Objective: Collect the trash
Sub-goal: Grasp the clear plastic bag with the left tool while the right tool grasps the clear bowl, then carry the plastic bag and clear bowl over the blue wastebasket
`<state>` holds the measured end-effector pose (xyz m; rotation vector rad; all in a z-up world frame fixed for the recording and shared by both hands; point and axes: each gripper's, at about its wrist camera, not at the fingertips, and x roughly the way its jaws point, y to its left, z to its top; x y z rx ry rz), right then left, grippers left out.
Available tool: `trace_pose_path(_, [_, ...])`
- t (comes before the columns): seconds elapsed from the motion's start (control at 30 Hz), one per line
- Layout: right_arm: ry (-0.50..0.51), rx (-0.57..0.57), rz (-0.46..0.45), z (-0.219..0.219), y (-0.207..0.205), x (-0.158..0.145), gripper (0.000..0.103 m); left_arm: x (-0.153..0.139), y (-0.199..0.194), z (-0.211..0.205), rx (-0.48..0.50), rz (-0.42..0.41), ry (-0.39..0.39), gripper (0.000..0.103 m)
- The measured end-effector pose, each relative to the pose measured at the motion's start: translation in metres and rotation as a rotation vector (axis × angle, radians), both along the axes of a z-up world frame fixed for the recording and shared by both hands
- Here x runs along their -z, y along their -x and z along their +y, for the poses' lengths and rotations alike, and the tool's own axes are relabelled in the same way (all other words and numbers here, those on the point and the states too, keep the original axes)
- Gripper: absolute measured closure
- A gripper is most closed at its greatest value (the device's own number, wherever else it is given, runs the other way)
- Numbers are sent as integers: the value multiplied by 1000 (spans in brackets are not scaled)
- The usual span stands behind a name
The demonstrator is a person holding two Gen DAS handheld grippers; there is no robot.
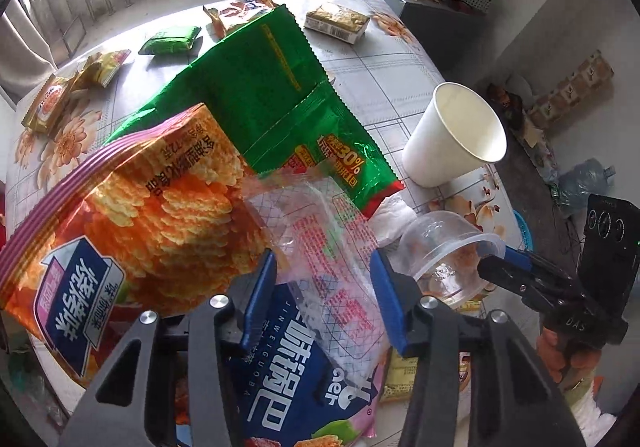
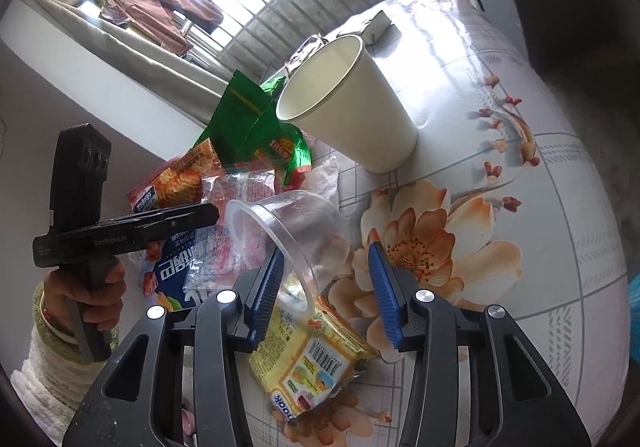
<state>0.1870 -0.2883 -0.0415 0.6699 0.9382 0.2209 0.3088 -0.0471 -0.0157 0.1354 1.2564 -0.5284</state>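
In the left wrist view, the left gripper (image 1: 323,283) hangs with jaws apart astride a clear plastic wrapper (image 1: 320,231) on the snack-bag pile, left of the paper cup (image 1: 452,135); better to sink lower before pinching the film. In the right wrist view, the right gripper (image 2: 326,287) straddles a tipped clear tub (image 2: 296,231) below that cup, jaws apart, one pad apparently at its rim; squeeze gently, since it may slip.
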Motion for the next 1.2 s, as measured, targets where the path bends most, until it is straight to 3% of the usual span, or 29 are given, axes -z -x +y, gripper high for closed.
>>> trace_pose_path(0.17, [-19,-16,13,3,-8,6,72,7,-9,2,-34,15,-33,74])
trace_pose_path(0.4, [-24,-18,24,2,-8,7,94,4,-11,8,-60,-2,-23,94])
trace_pose_path(0.5, [-28,-12,18,1,-4,5,98,-1,-6,10,-56,-23,-6,97])
trace_pose_path(0.83, [-50,40,-36,-8,10,-12,99,-29,11,19,-71,-128,85,100])
trace_pose_path(1.2, [-89,146,-124,-32,62,-44,99,-85,56,29,-59,-372,193,101])
